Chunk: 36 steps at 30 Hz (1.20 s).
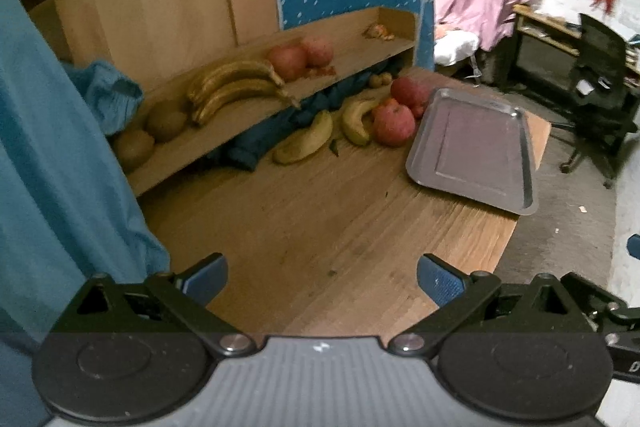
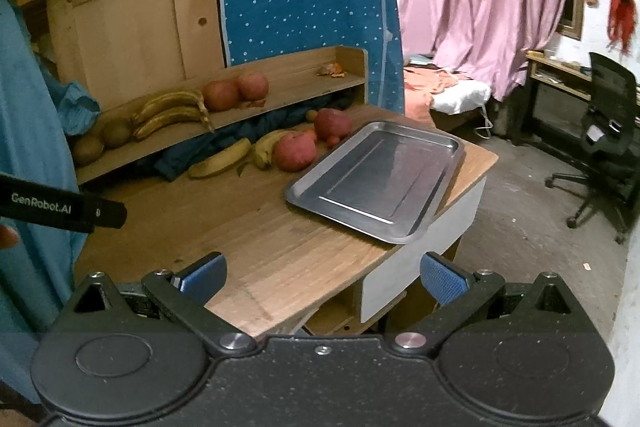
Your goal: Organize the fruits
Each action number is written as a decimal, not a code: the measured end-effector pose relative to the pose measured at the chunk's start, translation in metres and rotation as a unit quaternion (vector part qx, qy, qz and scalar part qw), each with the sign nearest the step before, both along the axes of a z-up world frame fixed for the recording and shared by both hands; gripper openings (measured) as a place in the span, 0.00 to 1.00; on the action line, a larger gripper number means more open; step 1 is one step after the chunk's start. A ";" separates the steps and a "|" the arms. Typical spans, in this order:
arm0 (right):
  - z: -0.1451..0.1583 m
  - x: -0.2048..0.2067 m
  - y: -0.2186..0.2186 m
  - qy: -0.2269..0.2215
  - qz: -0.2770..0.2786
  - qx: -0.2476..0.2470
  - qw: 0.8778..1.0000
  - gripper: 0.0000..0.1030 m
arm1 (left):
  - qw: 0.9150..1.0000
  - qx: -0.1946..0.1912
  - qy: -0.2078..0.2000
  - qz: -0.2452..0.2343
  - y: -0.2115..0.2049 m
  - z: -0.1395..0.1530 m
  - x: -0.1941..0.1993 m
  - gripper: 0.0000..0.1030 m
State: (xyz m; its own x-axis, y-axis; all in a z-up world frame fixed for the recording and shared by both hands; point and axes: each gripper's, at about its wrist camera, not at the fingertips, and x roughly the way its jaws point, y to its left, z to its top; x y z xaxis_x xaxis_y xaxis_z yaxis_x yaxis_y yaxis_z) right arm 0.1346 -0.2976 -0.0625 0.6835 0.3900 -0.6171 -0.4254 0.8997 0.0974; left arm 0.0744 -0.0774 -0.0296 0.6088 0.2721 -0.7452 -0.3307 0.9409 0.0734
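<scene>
both tongs (image 1: 322, 281) (image 2: 323, 279) gape apart over bare table (image 2: 256, 227); tray (image 2: 376, 183) overhangs the table's right edge.

We saw the tray (image 2: 376, 183) lying on the table (image 2: 256, 247) at its right end, two apples (image 2: 294, 151) and two bananas (image 2: 220, 159) just left of it, more fruit on the shelf (image 2: 280, 83) behind.

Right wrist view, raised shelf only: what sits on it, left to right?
Two kiwis → bunch of bananas → two apples → bit of orange peel near the shelf's right end.
</scene>
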 end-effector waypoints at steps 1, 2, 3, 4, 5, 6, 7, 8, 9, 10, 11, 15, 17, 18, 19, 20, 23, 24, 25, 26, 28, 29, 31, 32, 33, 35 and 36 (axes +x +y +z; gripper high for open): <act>-0.001 0.004 -0.005 0.000 0.004 0.002 1.000 0.99 | 1.000 -0.001 0.006 0.009 -0.004 -0.002 0.001 1.00; -0.001 0.008 -0.011 0.000 0.010 0.006 1.000 0.99 | 1.000 -0.003 0.012 0.017 -0.007 -0.003 0.002 1.00; -0.003 0.011 -0.015 0.001 0.016 0.010 1.000 0.99 | 1.000 -0.003 0.016 0.023 -0.010 -0.005 0.003 1.00; -0.004 0.015 -0.019 0.001 0.024 0.013 1.000 0.99 | 0.999 0.000 0.020 0.030 -0.012 -0.006 0.004 1.00; -0.006 0.018 -0.023 0.003 0.031 0.016 0.999 0.99 | 0.999 0.003 0.025 0.037 -0.015 -0.008 0.005 1.00; -0.007 0.020 -0.025 0.007 0.037 0.018 0.999 0.99 | 0.998 0.004 0.032 0.045 -0.017 -0.009 0.006 1.00; -0.008 0.021 -0.029 0.012 0.043 0.020 0.999 0.99 | 0.998 0.003 0.039 0.052 -0.018 -0.010 0.008 1.00; -0.008 0.022 -0.031 0.016 0.049 0.023 0.998 0.99 | 0.997 0.000 0.046 0.059 -0.018 -0.012 0.011 1.00; -0.008 0.024 -0.034 0.018 0.056 0.028 0.998 0.99 | 0.997 -0.002 0.051 0.064 -0.018 -0.012 0.014 1.00; -0.007 0.026 -0.035 0.018 0.057 0.031 0.998 0.99 | 0.996 -0.003 0.055 0.069 -0.017 -0.012 0.018 1.00; -0.007 0.028 -0.038 0.017 0.057 0.030 0.998 0.99 | 0.995 -0.005 0.059 0.076 -0.015 -0.012 0.022 1.00; -0.007 0.039 -0.046 0.012 0.055 0.025 0.998 0.99 | 0.993 -0.014 0.064 0.101 -0.006 -0.012 0.040 1.00; -0.008 0.046 -0.049 0.015 0.054 0.028 0.998 0.99 | 0.991 -0.015 0.067 0.111 0.000 -0.012 0.049 1.00; -0.009 0.051 -0.049 0.015 0.054 0.029 0.998 0.99 | 0.991 -0.014 0.066 0.114 0.003 -0.012 0.053 1.00; -0.011 0.056 -0.049 0.016 0.055 0.031 0.998 0.99 | 0.991 -0.010 0.064 0.117 0.005 -0.012 0.057 1.00; -0.013 0.061 -0.048 0.017 0.056 0.032 0.998 0.99 | 0.991 -0.006 0.064 0.119 0.008 -0.014 0.062 1.00; -0.017 0.083 -0.042 0.019 0.065 0.028 0.997 0.99 | 0.992 0.015 0.063 0.112 0.014 -0.019 0.079 1.00; -0.019 0.090 -0.040 0.016 0.070 0.024 0.997 0.99 | 0.992 0.027 0.061 0.108 0.016 -0.021 0.087 1.00; -0.020 0.100 -0.036 0.013 0.076 0.019 0.997 0.99 | 0.992 0.039 0.058 0.102 0.017 -0.023 0.094 1.00; -0.021 0.110 -0.034 0.013 0.082 0.016 0.996 0.99 | 0.993 0.054 0.053 0.094 0.020 -0.027 0.103 1.00; -0.020 0.131 -0.028 0.015 0.093 0.009 0.996 0.99 | 0.992 0.077 0.058 0.083 0.023 -0.034 0.120 1.00; -0.019 0.141 -0.025 0.013 0.096 0.006 0.995 0.99 | 0.991 0.085 0.060 0.080 0.026 -0.037 0.131 1.00; -0.020 0.161 -0.017 0.015 0.104 -0.001 0.994 0.99 | 0.992 0.088 0.061 0.072 0.034 -0.042 0.149 1.00; -0.022 0.172 -0.012 0.019 0.107 -0.003 0.994 0.99 | 0.992 0.088 0.063 0.067 0.038 -0.045 0.157 1.00; -0.024 0.181 -0.007 0.022 0.110 -0.003 0.994 0.99 | 0.992 0.090 0.064 0.060 0.043 -0.049 0.166 1.00; -0.030 0.199 0.004 0.030 0.118 -0.010 0.992 0.99 | 0.991 0.104 0.069 0.043 0.051 -0.058 0.183 1.00; -0.032 0.205 0.009 0.033 0.120 -0.014 0.992 0.99 | 0.991 0.110 0.071 0.035 0.054 -0.062 0.190 1.00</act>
State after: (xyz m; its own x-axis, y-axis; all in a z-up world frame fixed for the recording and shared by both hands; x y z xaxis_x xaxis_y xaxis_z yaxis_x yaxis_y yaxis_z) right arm 0.3392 -0.2889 -0.0942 0.5309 0.5189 -0.6700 -0.6217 0.7757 0.1081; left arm 0.2640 -0.0234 -0.0917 0.4762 0.4754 -0.7397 -0.3663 0.8720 0.3246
